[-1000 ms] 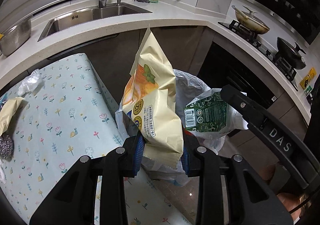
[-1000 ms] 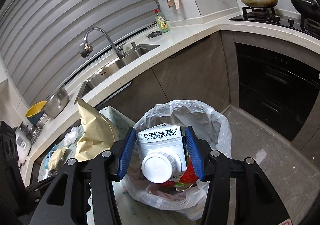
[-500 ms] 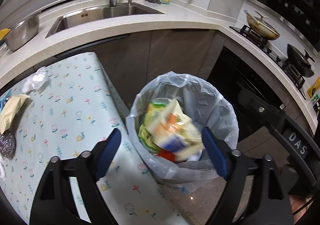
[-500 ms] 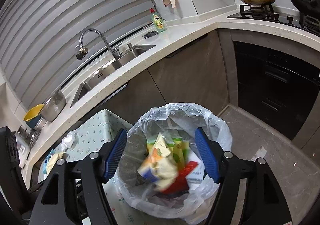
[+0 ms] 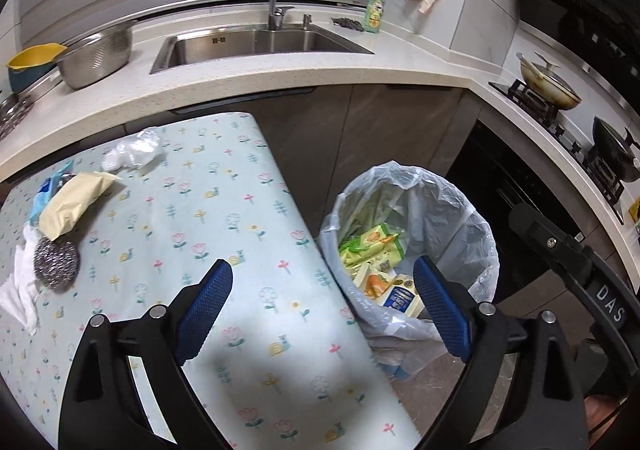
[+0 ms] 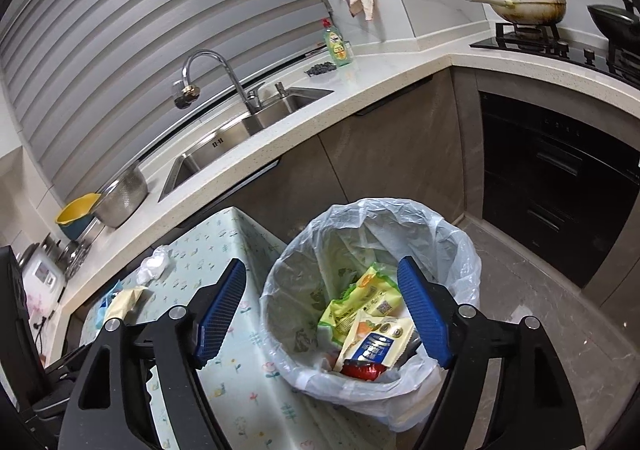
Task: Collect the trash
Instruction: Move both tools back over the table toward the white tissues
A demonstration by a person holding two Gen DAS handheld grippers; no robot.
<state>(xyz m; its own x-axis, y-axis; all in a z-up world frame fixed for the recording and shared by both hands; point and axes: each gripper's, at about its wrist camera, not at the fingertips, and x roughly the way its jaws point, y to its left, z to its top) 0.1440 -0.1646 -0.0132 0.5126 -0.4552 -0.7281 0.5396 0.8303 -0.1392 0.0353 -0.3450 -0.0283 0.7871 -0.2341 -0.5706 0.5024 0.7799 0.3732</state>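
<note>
A bin lined with a clear plastic bag (image 5: 460,210) (image 6: 452,246) stands on the floor by the table's right edge. Snack bags and a carton (image 5: 380,270) (image 6: 372,326) lie inside it. My left gripper (image 5: 324,306) is open and empty, above the table edge and bin. My right gripper (image 6: 324,310) is open and empty, just above the bin's rim. On the table's far left lie a beige wrapper (image 5: 72,198) (image 6: 124,298), a steel scourer (image 5: 54,260), white tissue (image 5: 20,290), a blue packet (image 5: 46,190) and crumpled clear plastic (image 5: 134,152) (image 6: 156,262).
The table has a floral cloth (image 5: 224,218). Behind it runs a counter with a sink (image 5: 256,42), colander (image 5: 96,54) and dish soap (image 5: 374,14). A stove with pans (image 5: 548,82) is at the right. Dark oven fronts (image 6: 560,190) face the bin.
Both grippers opened and dropped their loads: the beige snack bag and the carton now lie in the bin. The left gripper swung left toward the table.
</note>
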